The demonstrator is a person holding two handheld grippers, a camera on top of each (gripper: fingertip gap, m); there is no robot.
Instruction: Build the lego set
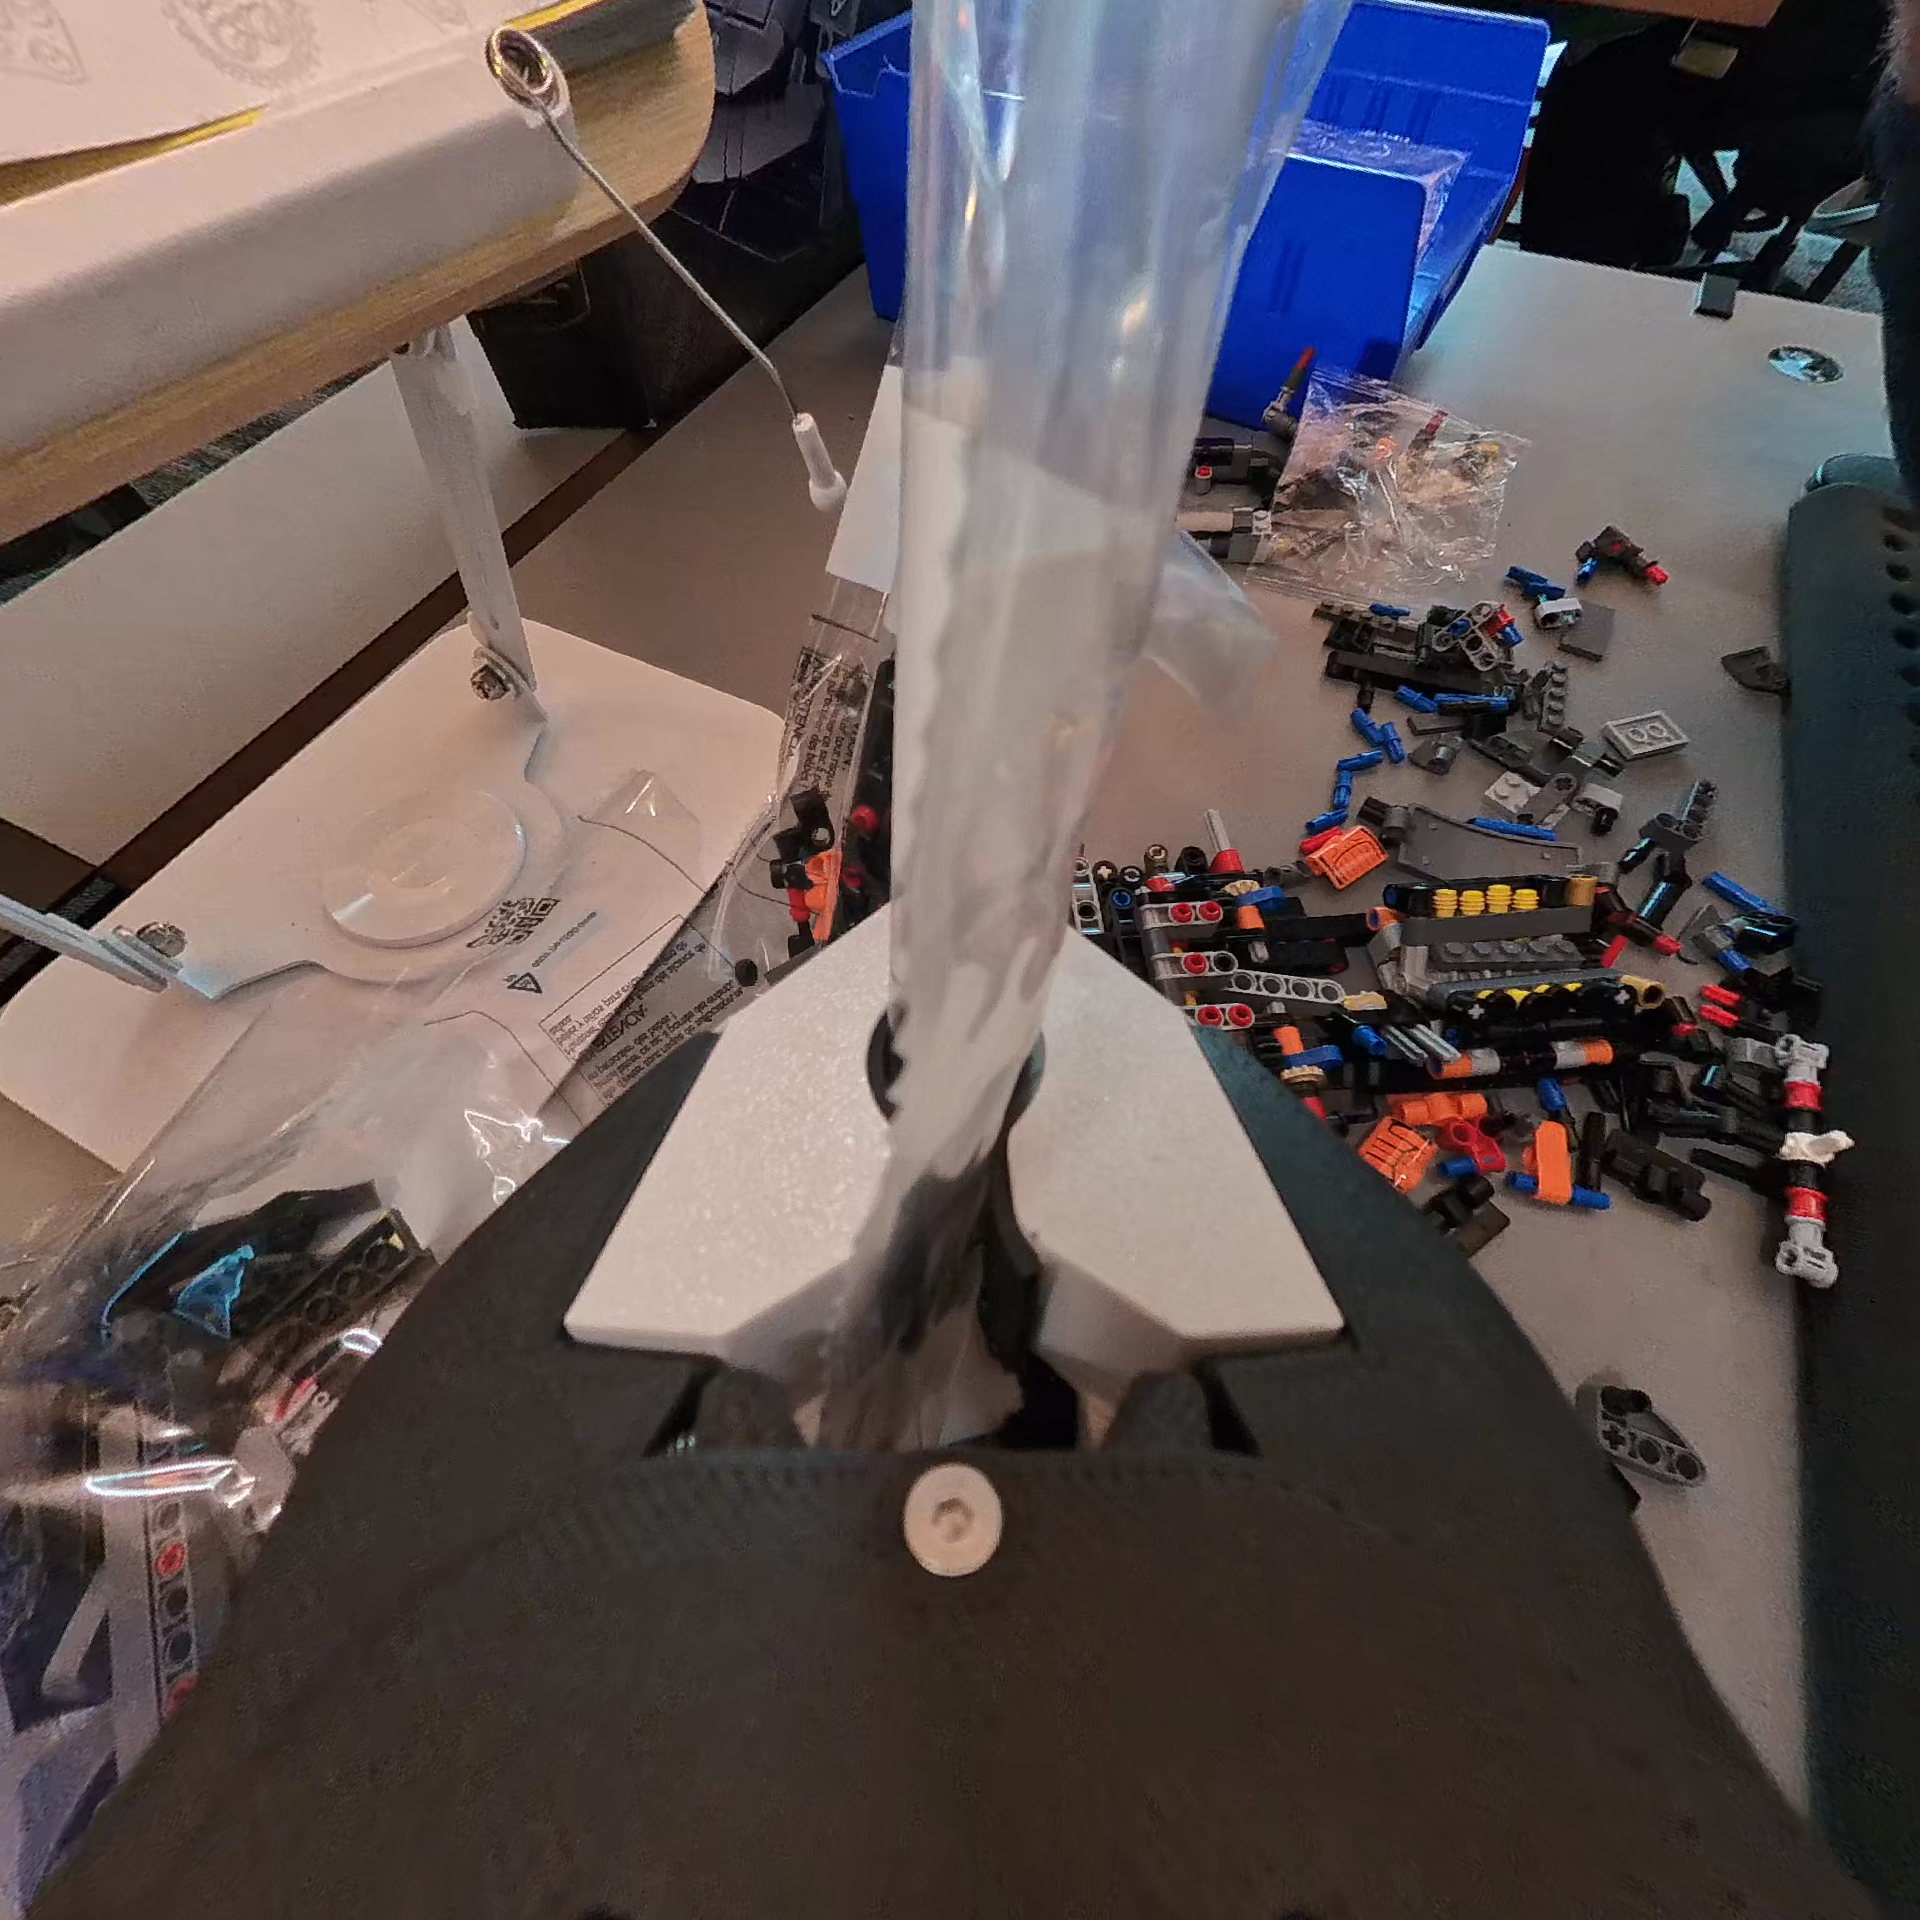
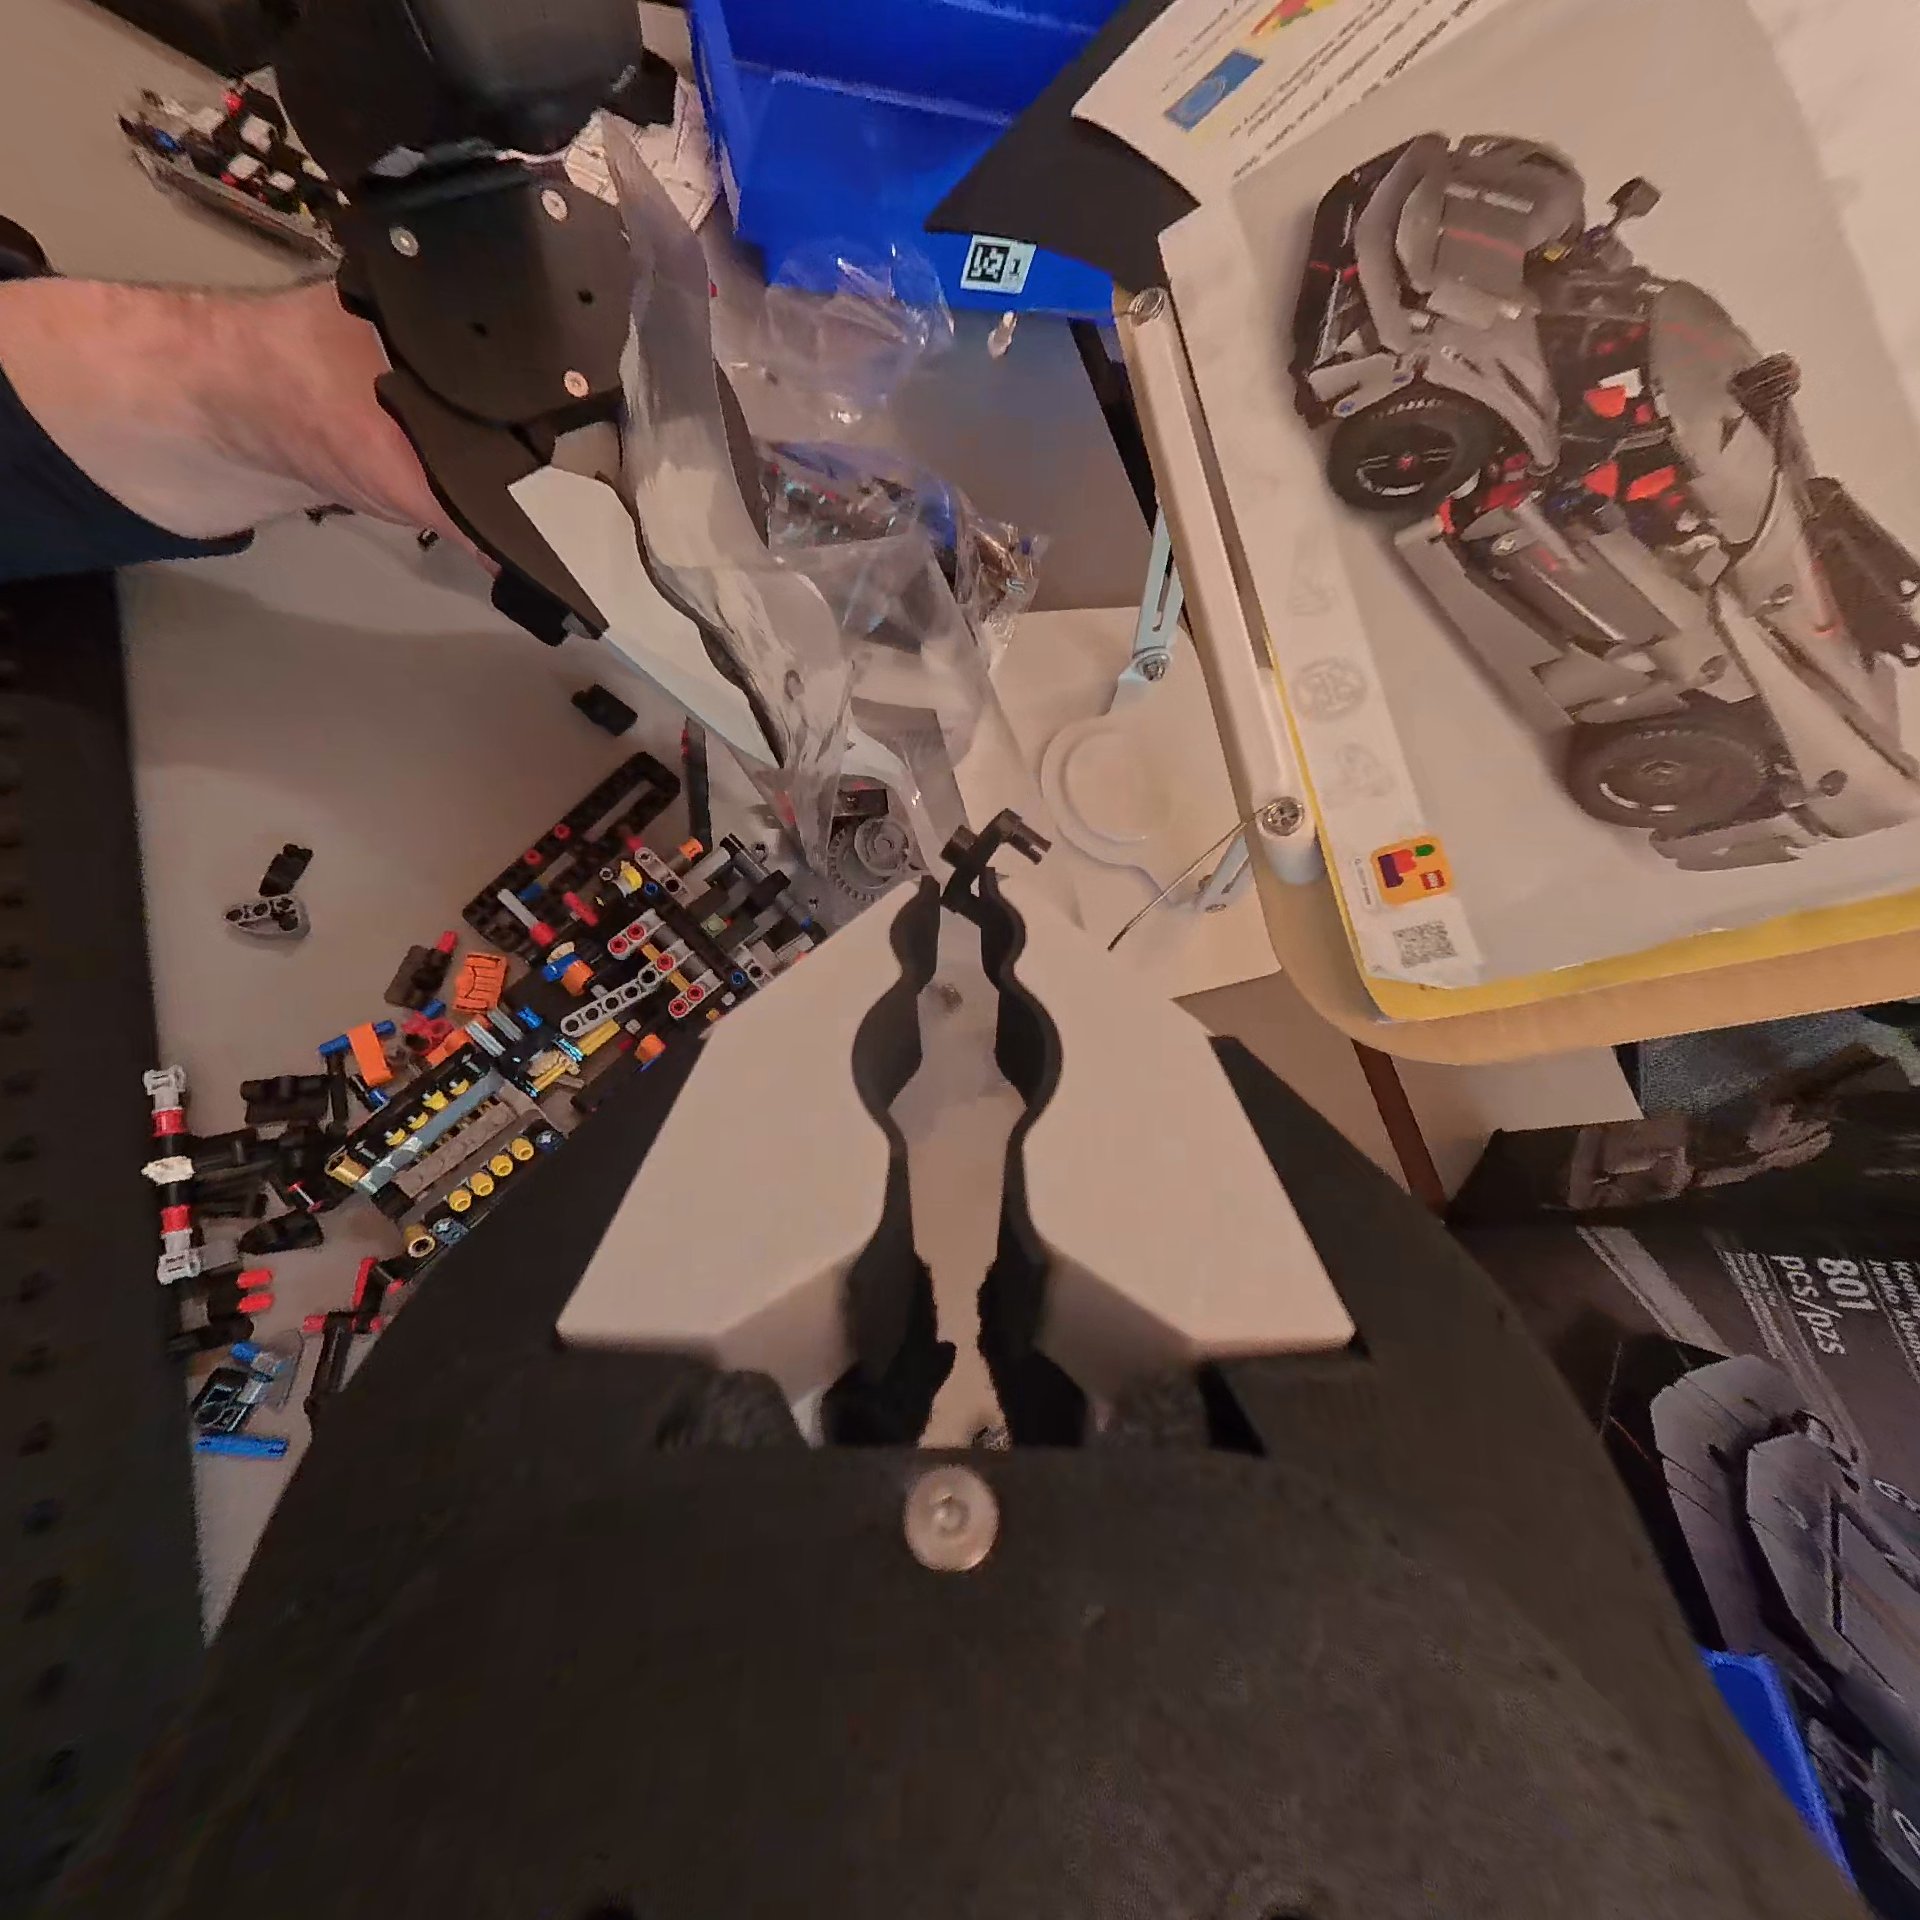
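Note:
My left gripper [image 1: 961, 997] is shut on a clear plastic bag [image 1: 1039, 520] that stretches upward from between its fingers. Loose Lego pieces [image 1: 1455, 1039] lie in a pile on the grey table to its right, with a partly built black and grey assembly [image 1: 1496, 935] among them. My right gripper [image 2: 966, 904] is shut on a small black Lego piece [image 2: 992, 842] that sticks out past its fingertips. In the right wrist view the left gripper [image 2: 727, 707], held by a hand, shows at the upper left with the bag [image 2: 727, 582], above the pile [image 2: 540, 1018].
A white book stand [image 1: 447, 831] holds the instruction booklet [image 2: 1558, 520]. Blue bins [image 1: 1382, 208] stand at the back. A small bag of pieces [image 1: 1392, 488] lies near them. More bags of parts [image 1: 208, 1330] lie at the left. The set's box [image 2: 1766, 1455] lies at the lower right. The tips of one gripper are about 15 cm away from the tips of the other.

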